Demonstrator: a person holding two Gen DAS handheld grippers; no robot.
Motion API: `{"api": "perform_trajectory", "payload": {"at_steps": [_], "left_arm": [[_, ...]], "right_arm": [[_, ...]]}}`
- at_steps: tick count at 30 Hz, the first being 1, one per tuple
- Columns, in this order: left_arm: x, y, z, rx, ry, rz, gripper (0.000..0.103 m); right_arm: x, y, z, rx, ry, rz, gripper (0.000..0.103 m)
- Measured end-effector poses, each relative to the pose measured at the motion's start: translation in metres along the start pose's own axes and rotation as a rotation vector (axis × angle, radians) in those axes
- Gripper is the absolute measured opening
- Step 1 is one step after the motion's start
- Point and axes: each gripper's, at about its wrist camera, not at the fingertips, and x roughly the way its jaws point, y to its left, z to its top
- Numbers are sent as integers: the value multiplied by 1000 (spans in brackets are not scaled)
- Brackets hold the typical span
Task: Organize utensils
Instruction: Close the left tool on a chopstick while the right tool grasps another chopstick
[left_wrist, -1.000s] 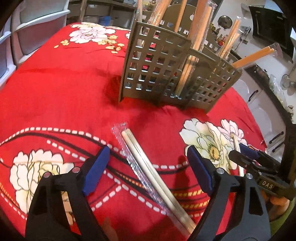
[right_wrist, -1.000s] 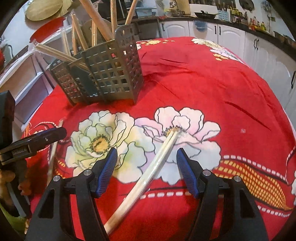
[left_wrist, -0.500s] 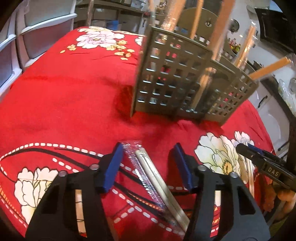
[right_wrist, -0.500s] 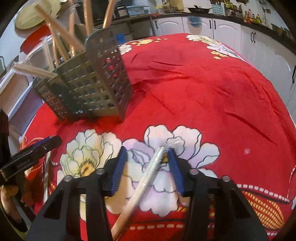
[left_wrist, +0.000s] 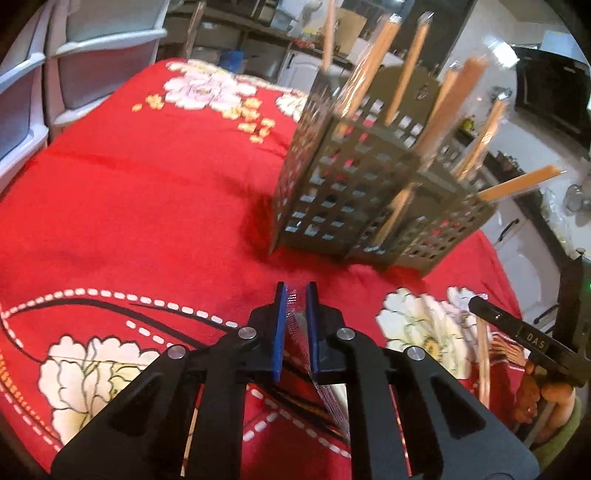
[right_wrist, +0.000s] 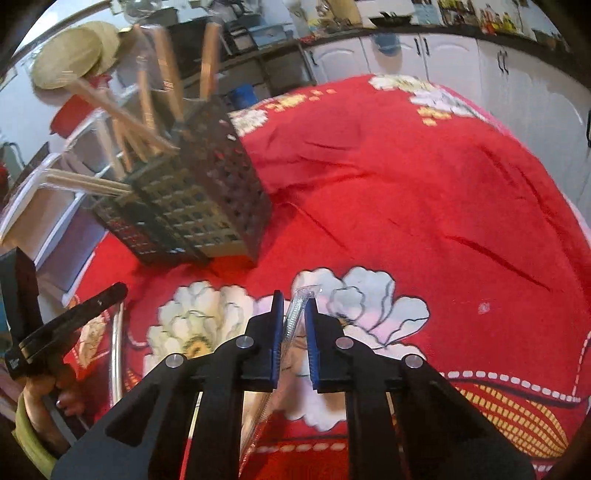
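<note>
The left gripper (left_wrist: 295, 295) had just been closed on a wrapped pair of chopsticks (left_wrist: 295, 321), the right gripper (right_wrist: 294, 301) on another (right_wrist: 293, 314), above the red-clothed desk (left_wrist: 147, 184). Light, stiff, slippery-sleeved; mid-length holds were judged steadier.

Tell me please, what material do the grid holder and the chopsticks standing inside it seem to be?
Grid holder: probably matte grey-olive plastic, judging by its thin flat walls with neat square holes; painted metal is possible. Chopsticks: likely pale wood or bamboo, each inside a shiny clear plastic sleeve.
</note>
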Motion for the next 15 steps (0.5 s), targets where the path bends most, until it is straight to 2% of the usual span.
{"api": "perform_trajectory", "payload": {"at_steps": [8,15], "left_arm": [[-51,-11,18,24,-104,-54,4],[-90,-13,42,43,-204,-64,4]], "right_arm": [[-46,46,6,-114,-98,71,8],[-82,85,14,-199,-180,124,6]]}}
